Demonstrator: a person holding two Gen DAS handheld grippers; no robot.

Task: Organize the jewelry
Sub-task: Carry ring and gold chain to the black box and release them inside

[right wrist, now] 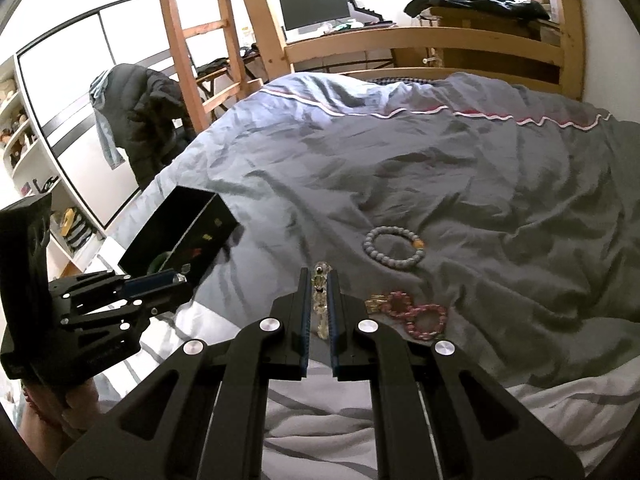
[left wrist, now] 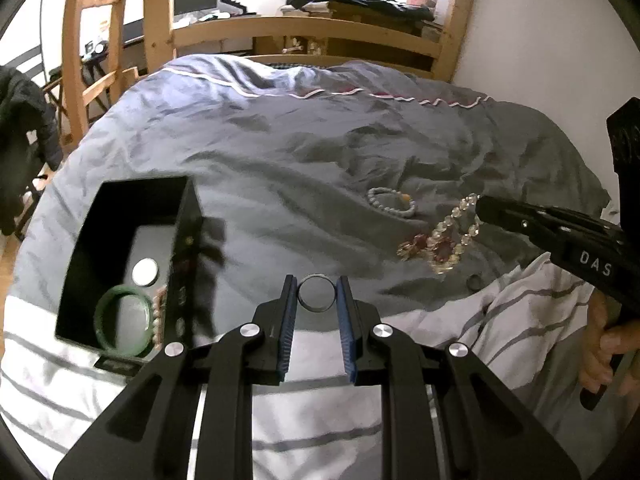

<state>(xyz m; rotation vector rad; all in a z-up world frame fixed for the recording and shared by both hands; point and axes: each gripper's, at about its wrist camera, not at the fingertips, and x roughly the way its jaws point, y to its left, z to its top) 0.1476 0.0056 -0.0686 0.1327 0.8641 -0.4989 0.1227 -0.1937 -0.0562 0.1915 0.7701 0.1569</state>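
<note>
Left gripper (left wrist: 317, 296) pinches a grey ring (left wrist: 316, 293); the black box (left wrist: 120, 216) sits just left. Right gripper (right wrist: 319, 292) clamps a clear bead bracelet (right wrist: 320, 304)

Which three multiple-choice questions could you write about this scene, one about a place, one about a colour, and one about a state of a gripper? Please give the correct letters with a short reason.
1. Where does the green bangle lie?
A. inside the black box
B. on the grey duvet beside the beads
C. between the fingers of the right gripper

2. What colour is the small bead on the grey bead bracelet that differs from the rest?
A. green
B. orange
C. black

3. What does the left gripper hold?
A. nothing, it is wide open
B. a metal ring
C. the grey bead bracelet

Answers:
1 A, the bangle rests on the floor of the box, near a round white disc.
2 B, one orange bead sits on the right side of the loop.
3 B, the ring stands between the two blue pads; the right gripper grips a clear bead bracelet.
</note>
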